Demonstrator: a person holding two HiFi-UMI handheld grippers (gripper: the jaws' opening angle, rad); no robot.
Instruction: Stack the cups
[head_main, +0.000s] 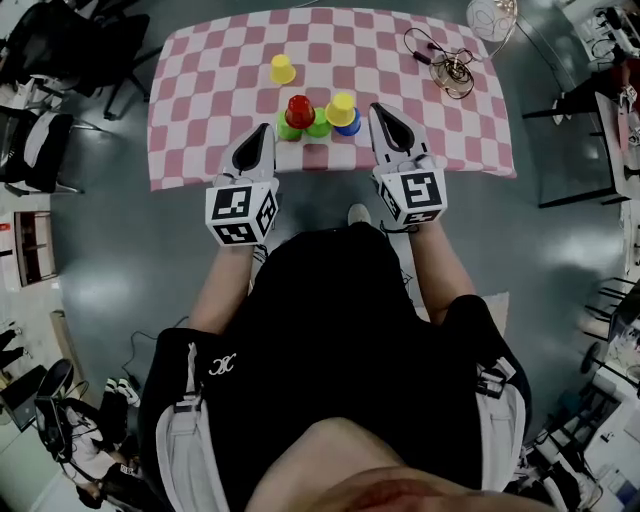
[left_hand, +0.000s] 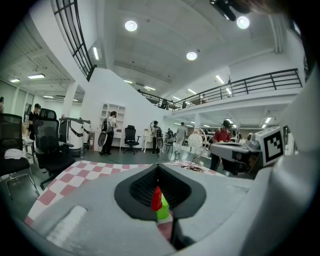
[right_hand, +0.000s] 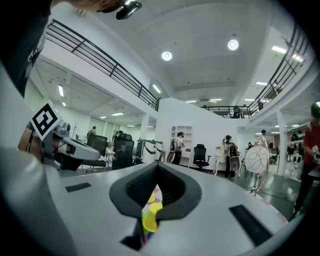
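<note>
The left gripper (head_main: 262, 138) and the right gripper (head_main: 380, 115) are hovering over the near edge of the table (head_main: 480, 150), both with jaws closed and holding nothing. Between their tips the cups are standing in a tight group on the cloth (head_main: 210, 110): a red cup (head_main: 299, 108) on a green cup (head_main: 287, 131), a second green cup (head_main: 319, 124), and a yellow cup (head_main: 341, 106) on a blue cup (head_main: 349, 127). A lone yellow cup (head_main: 283, 69) is standing farther back.
</note>
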